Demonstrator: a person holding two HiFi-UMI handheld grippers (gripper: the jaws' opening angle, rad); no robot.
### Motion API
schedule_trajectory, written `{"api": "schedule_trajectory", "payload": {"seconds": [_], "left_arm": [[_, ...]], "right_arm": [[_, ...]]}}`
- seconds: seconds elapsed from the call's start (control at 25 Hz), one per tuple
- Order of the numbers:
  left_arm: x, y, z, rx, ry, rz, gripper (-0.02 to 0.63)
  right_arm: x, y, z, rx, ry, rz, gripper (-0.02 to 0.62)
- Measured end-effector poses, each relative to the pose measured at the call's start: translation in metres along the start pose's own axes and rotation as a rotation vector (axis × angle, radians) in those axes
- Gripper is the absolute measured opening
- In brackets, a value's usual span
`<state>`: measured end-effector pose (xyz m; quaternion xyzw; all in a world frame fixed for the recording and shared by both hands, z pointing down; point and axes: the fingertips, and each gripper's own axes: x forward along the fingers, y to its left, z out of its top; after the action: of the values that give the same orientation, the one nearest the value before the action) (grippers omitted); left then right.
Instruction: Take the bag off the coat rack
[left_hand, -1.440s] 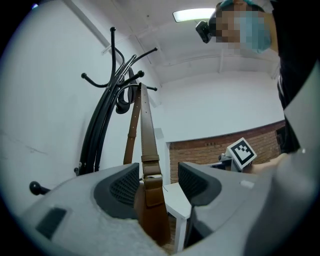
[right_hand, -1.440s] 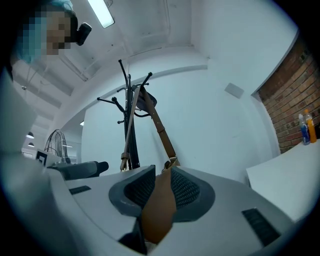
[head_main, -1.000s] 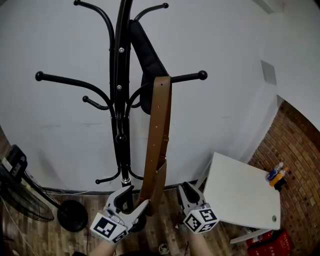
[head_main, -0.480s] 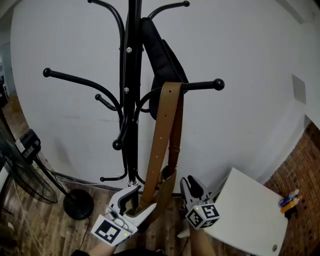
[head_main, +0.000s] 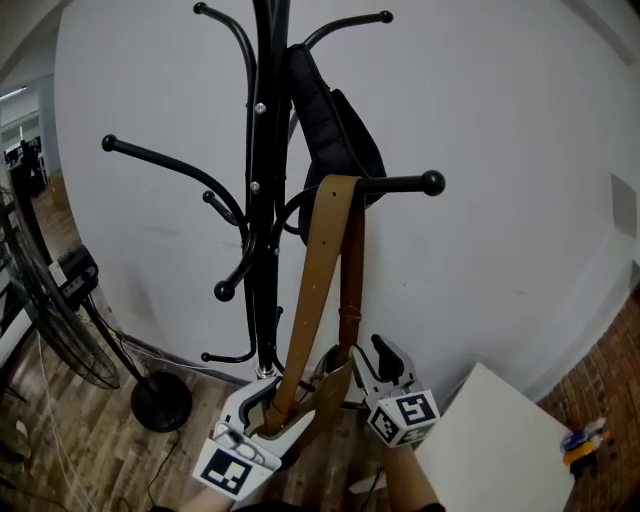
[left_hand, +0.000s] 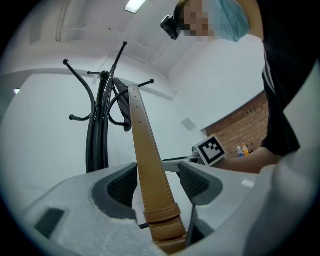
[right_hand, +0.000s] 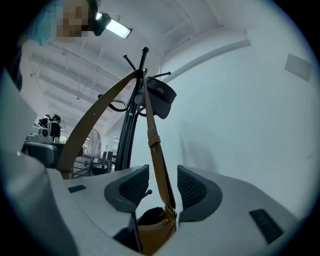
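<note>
Far left, a floor fan (head_main: 45, 320) stands on the wood floor. Beside it stands the black coat rack (head_main: 268, 200), upright before a white wall. A black item (head_main: 335, 130) hangs from an upper hook.

The brown bag (head_main: 330, 390) hangs low beside the rack's pole. Its strap (head_main: 318, 290) is looped over the knobbed arm (head_main: 400, 184) on the rack's right side — the bag is not off the rack.

Left claw (head_main: 268, 412): held low at the foot of the strap. In the left gripper view its jaws (left_hand: 159, 180) are spread, and one run of the strap (left_hand: 147, 160) passes up between them towards the rack (left_hand: 97, 135). A gap shows on the strap's right side, so it is not pinched.

Right claw (head_main: 372, 362): just right of the bag. In the right gripper view its jaws (right_hand: 159, 185) are likewise spread — the other run of strap (right_hand: 156, 155) rises between the pads with clearance on both sides, and the bag's open top (right_hand: 152, 227) sits low between them.

Lower right, a white table (head_main: 500, 440) stands near a brick wall.
</note>
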<state>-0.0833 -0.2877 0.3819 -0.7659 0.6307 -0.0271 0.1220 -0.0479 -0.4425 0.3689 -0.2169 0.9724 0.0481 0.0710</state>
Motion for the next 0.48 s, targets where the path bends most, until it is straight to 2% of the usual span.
{"api": "schedule_trajectory", "payload": {"seconds": [0.24, 0.48], "left_arm": [[0.008, 0.004, -0.009, -0.004, 0.052, 0.079, 0.21], [0.008, 0.007, -0.01, 0.004, 0.065, 0.118, 0.184]], "right_arm": [[0.029, 0.002, 0.002, -0.075, 0.012, 0.092, 0.193], [0.046, 0.005, 0.003, -0.078, 0.019, 0.142, 0.209]]}}
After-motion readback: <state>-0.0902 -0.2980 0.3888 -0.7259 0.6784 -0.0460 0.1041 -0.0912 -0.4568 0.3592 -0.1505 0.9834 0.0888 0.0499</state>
